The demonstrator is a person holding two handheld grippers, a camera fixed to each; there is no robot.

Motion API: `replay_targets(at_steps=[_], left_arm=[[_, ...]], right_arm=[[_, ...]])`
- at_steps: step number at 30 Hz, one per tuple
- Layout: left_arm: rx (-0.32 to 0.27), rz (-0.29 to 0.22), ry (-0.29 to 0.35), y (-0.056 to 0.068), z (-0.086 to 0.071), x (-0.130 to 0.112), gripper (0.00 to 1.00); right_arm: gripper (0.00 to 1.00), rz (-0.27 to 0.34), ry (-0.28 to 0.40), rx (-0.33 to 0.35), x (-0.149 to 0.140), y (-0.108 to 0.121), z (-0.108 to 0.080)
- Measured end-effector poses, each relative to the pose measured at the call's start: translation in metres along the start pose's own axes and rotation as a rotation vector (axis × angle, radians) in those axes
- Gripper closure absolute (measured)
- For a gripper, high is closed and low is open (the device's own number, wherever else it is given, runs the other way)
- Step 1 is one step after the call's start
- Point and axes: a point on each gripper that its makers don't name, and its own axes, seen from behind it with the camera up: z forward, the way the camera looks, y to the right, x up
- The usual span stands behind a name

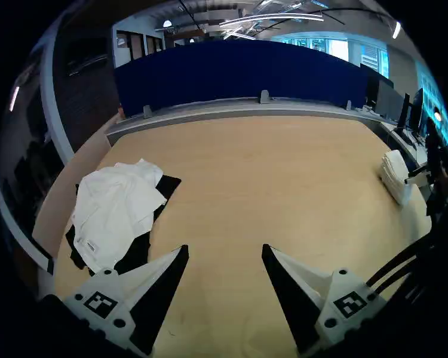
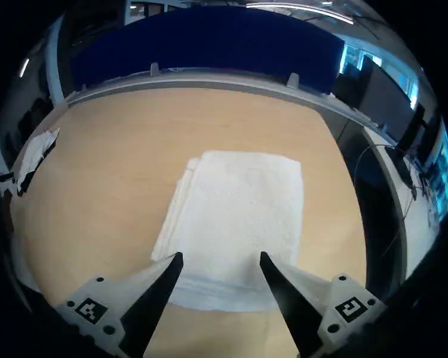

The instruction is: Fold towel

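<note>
- Directly ahead of the right gripper [image 2: 221, 255], on the wooden table [image 2: 104, 161], a folded towel [image 2: 236, 209] is being observed. It is white terry, squared into a rectangle, with layered edges showing along its left and near sides.
- Its long axis is being read as running away from the gripper, roughly along the line of the fingers. The near short edge is lying just under and between the fingertips; whether the cloth is being touched cannot be told.
- The right gripper is being held spread wide, with nothing pinched between the jaws.
- The left gripper [image 1: 224, 247] is likewise being held spread and empty over bare table. From there the folded towel [image 1: 396, 176] is being seen far off to the right, near the table's edge, well apart.
- The right gripper is therefore being judged the nearer one for any further work on this towel.
- The towel is being judged as already folded; a further halving would call for the near edge to be carried forward along the long axis.
- A loose white cloth [image 1: 113, 209] is being noted lying crumpled over a black cloth [image 1: 167, 185], ahead and left of the left gripper, near it.
- A blue partition [image 1: 236, 71] is being noted along the table's far edge.
</note>
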Motion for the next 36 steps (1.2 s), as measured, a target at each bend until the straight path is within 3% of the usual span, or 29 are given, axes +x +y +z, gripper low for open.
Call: replay_targets(at_steps=[9, 18, 27, 36], left_arm=[[-0.003, 0.000, 0.005, 0.002, -0.002, 0.003, 0.09], [0.004, 0.003, 0.006, 0.000, -0.004, 0.003, 0.09], [0.016, -0.004, 0.004, -0.001, -0.003, 0.002, 0.09], [0.027, -0.005, -0.002, -0.001, -0.003, 0.000, 0.09]], right_arm=[[0.00, -0.004, 0.011, -0.001, 0.006, 0.000, -0.003], [0.00, 0.008, 0.069, 0.004, 0.044, 0.003, 0.003], [0.00, -0.020, 0.083, 0.006, 0.077, 0.012, 0.023], [0.00, -0.024, 0.054, 0.007, 0.076, 0.017, 0.049]])
